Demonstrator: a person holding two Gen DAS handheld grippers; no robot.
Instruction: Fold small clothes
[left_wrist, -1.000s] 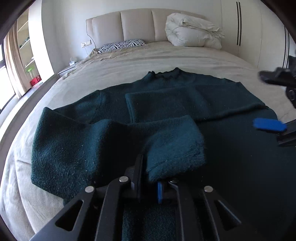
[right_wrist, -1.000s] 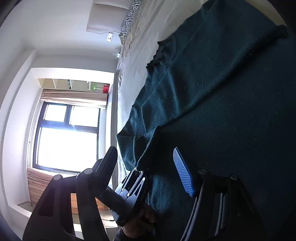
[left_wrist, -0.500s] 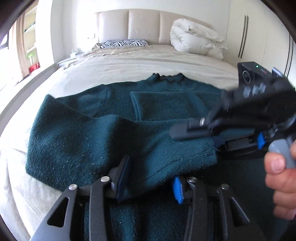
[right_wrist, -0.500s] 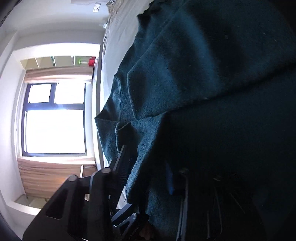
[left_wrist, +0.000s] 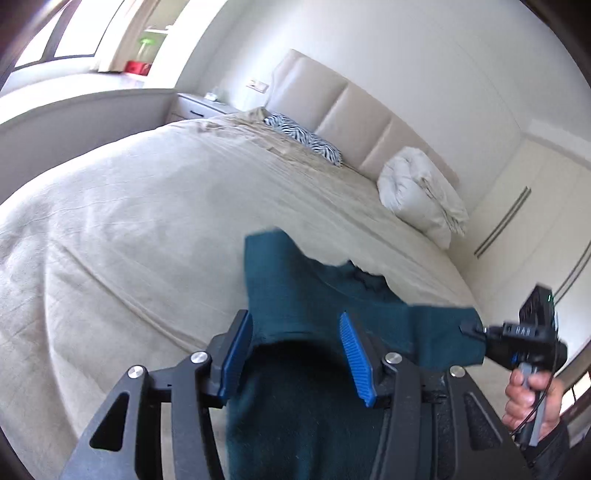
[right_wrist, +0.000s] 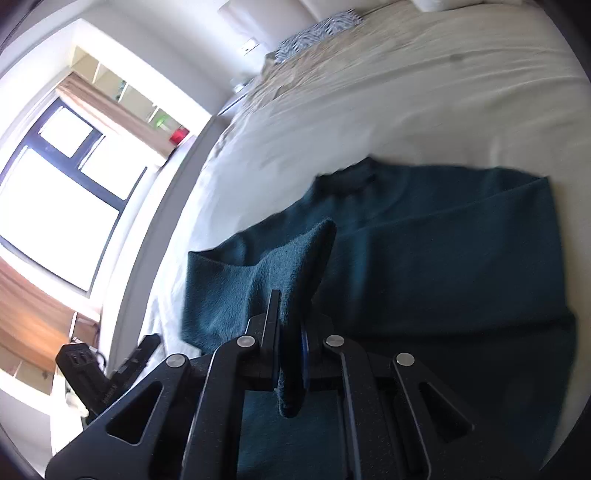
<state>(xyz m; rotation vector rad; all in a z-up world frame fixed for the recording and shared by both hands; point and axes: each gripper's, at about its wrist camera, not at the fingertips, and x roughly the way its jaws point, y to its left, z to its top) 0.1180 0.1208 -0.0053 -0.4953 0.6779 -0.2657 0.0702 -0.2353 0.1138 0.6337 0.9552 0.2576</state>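
Observation:
A dark teal sweater (left_wrist: 295, 288) lies spread on the beige bed (left_wrist: 129, 240). My left gripper (left_wrist: 291, 332) hangs over its near part with the blue pads apart and the jaws opening. Fabric runs loosely between and below the pads, with no grip visible. My right gripper (right_wrist: 290, 317) is shut on a raised fold of the sweater (right_wrist: 443, 258), and the cloth stands up in a peak from the jaws. In the left wrist view the right gripper (left_wrist: 471, 328) pinches the sweater's right edge, with a hand (left_wrist: 524, 398) on its handle.
A zebra pillow (left_wrist: 306, 138) and a bundled white duvet (left_wrist: 417, 192) lie by the padded headboard (left_wrist: 351, 107). A nightstand (left_wrist: 201, 107) stands left of the bed. A bright window (right_wrist: 48, 199) is off the bed's left side and wardrobe doors (left_wrist: 517, 206) are at the right.
My left gripper let go of the sleeve end, opened, rolled and swung to the left. My right gripper came in, closed on the sweater's fold and lifted it.

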